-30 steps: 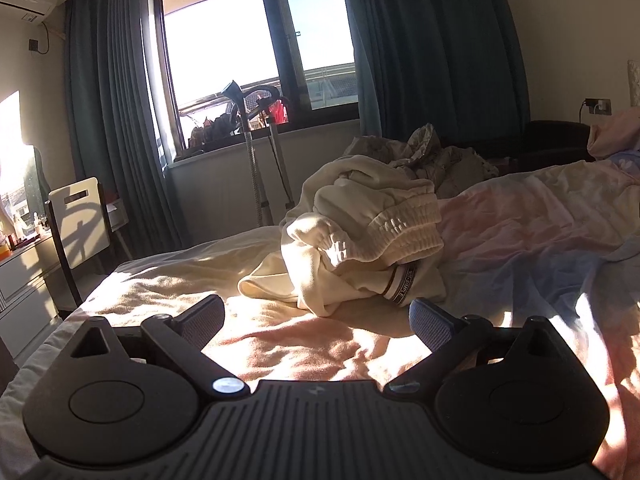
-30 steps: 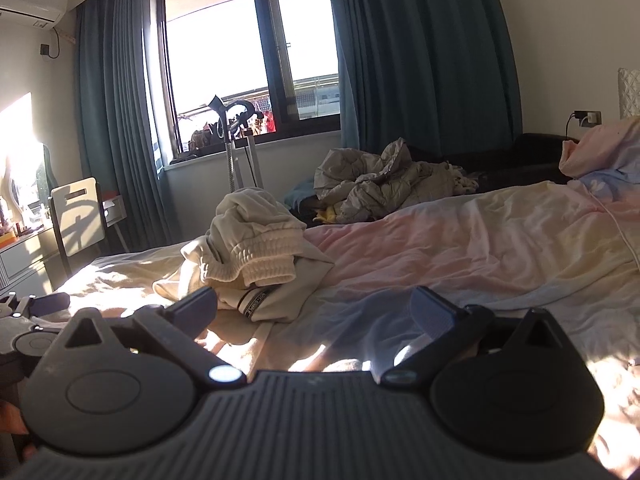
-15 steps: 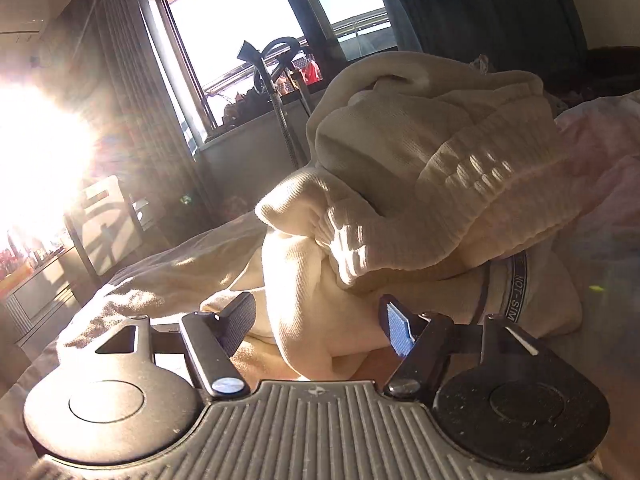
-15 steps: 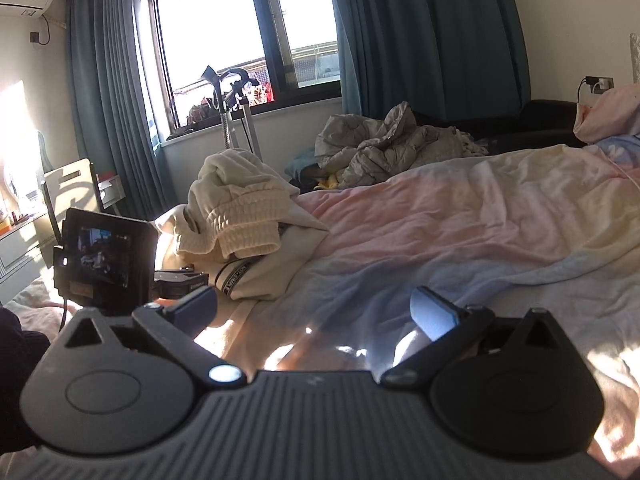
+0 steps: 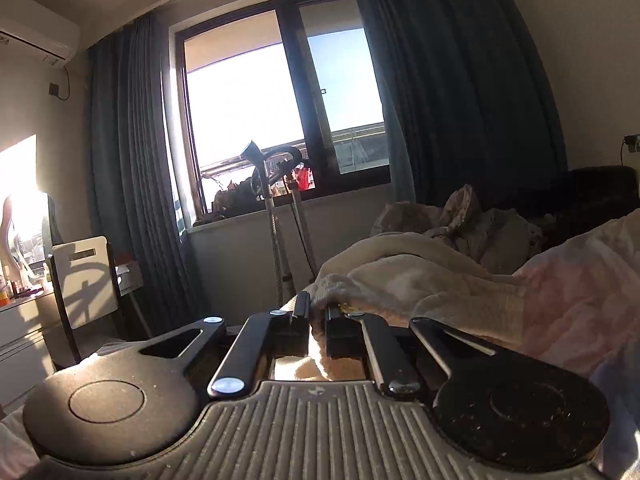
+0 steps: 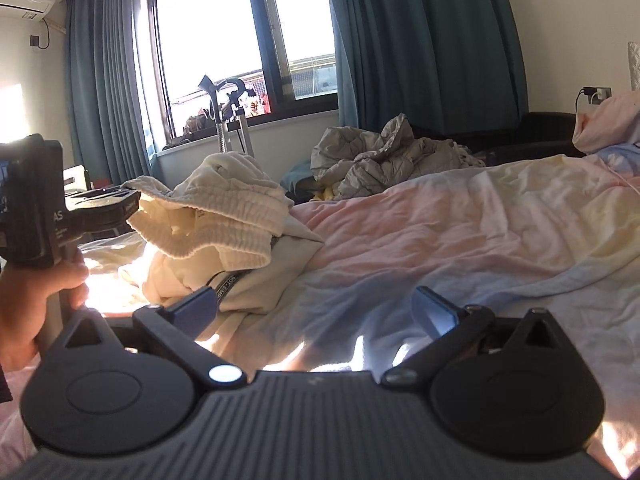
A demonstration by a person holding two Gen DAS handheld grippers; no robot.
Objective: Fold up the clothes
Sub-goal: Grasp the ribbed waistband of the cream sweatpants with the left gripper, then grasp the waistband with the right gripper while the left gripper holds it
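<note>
A cream garment [image 6: 224,216] with a ribbed band lies crumpled on the bed. My left gripper [image 5: 318,320] is shut on an edge of the cream garment [image 5: 400,276] and holds it lifted; it also shows in the right wrist view [image 6: 120,204], at the garment's left edge. My right gripper [image 6: 316,312] is open and empty, low over the bedsheet, just in front and to the right of the garment.
The bed [image 6: 460,216] has a pink, yellow and blue sheet. A grey quilted heap [image 6: 380,160] lies behind it by a dark sofa [image 6: 540,132]. Crutches [image 5: 276,216] lean under the window. A white chair [image 5: 84,276] and desk stand at left.
My left gripper closed on the garment's edge and lifted it. My right gripper moved slightly closer to the garment and stayed open.
</note>
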